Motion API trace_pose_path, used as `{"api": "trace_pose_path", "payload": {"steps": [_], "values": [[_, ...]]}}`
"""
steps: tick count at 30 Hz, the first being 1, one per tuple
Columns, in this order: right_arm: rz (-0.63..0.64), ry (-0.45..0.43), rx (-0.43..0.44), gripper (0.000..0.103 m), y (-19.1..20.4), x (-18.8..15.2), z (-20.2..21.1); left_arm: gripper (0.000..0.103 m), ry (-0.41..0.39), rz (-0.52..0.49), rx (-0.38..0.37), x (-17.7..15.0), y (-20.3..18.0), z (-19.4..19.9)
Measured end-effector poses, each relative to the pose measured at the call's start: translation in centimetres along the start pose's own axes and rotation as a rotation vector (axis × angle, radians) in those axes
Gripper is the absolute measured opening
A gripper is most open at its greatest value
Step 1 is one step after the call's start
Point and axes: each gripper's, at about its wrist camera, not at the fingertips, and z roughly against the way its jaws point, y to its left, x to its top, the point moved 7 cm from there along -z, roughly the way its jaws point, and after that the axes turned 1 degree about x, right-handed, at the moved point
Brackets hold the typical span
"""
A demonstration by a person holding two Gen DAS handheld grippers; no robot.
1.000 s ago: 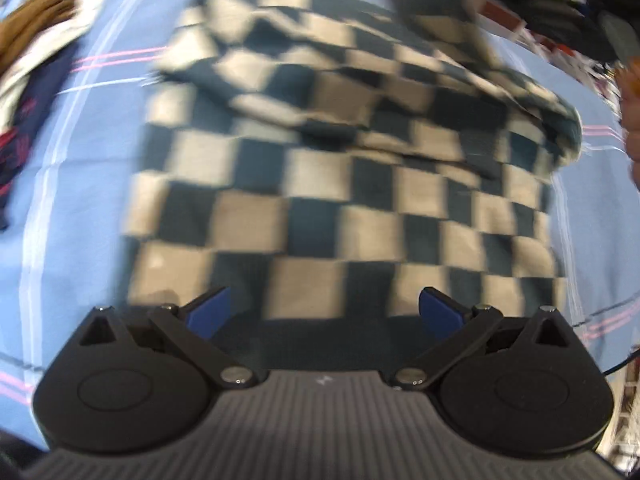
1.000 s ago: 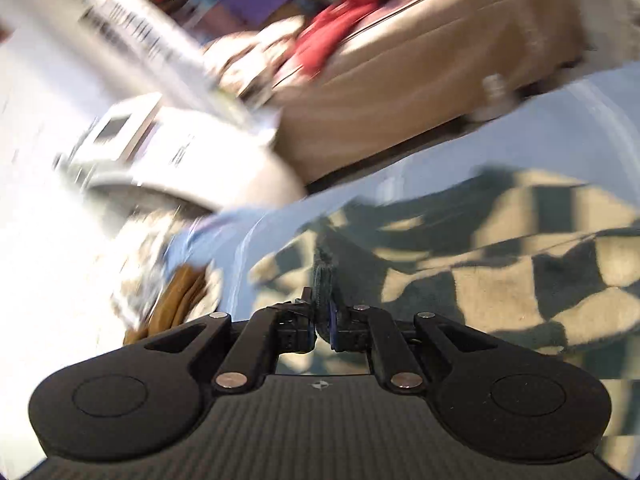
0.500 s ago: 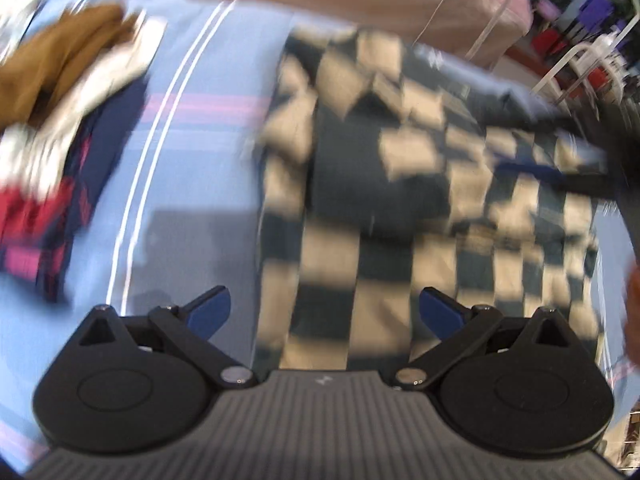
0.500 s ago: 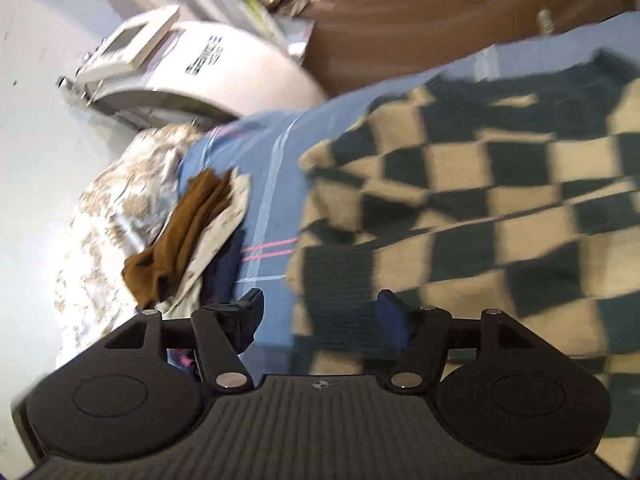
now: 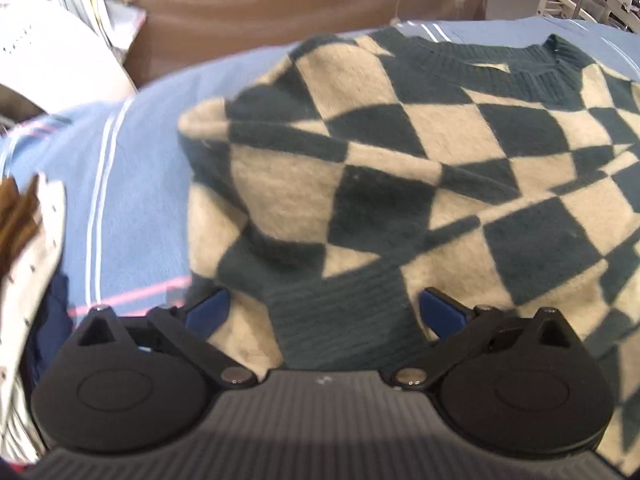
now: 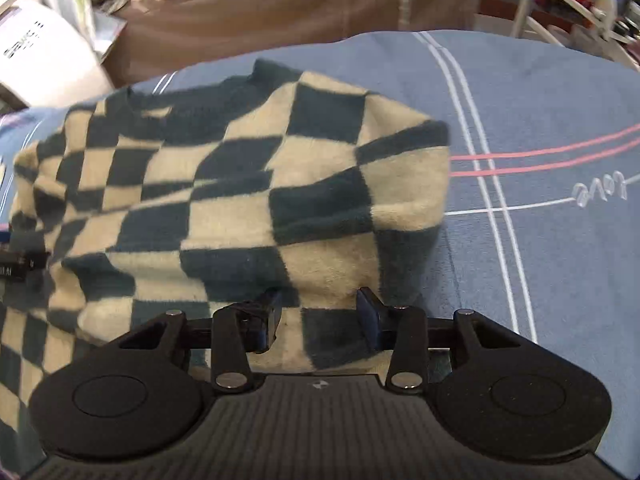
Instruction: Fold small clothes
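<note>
A dark green and cream checkered sweater point(image 5: 400, 184) lies on a blue striped bedsheet point(image 5: 132, 200), with both sleeves folded in over its body. Its ribbed collar point(image 5: 532, 68) is at the far side. My left gripper point(image 5: 324, 312) is open wide just above the sweater's near left part, over a ribbed cuff point(image 5: 344, 320). The sweater also fills the right wrist view point(image 6: 248, 200). My right gripper point(image 6: 318, 316) is open and empty above the sweater's near right part.
A pile of other clothes point(image 5: 28, 248), brown, white and navy, lies at the left on the sheet. A brown covered couch point(image 6: 304, 12) stands beyond the bed, a white appliance point(image 6: 36, 52) at far left. Bare sheet point(image 6: 540, 200) extends to the right of the sweater.
My right gripper was shut on sweater fabric, has let go and opened. Both grippers have swung round to look along the sweater from its near side. The sleeves now lie folded.
</note>
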Motion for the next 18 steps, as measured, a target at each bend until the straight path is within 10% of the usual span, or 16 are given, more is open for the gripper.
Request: {"api": "trace_pose_path", "payload": {"steps": [4, 6, 10, 13, 18], "values": [[0.123, -0.065, -0.075, 0.073, 2.1, 0.5, 3.0, 0.103, 0.012, 0.031, -0.002, 0.3, 0.0, 0.9], [0.157, -0.174, -0.066, 0.103, 2.7, 1.7, 5.0, 0.103, -0.023, 0.056, -0.024, 0.4, 0.3, 2.4], [0.196, -0.171, -0.108, 0.103, 2.1, 4.5, 2.6, 0.103, -0.035, 0.021, -0.025, -0.2, 0.0, 3.2], [0.172, 0.035, -0.148, 0.103, 0.0, 4.4, -2.7, 0.103, 0.03, -0.016, -0.004, -1.3, 0.2, 1.6], [0.022, -0.114, -0.07, 0.103, -0.7, 5.0, 3.0, 0.103, -0.028, 0.007, -0.023, -2.2, 1.3, 4.8]]}}
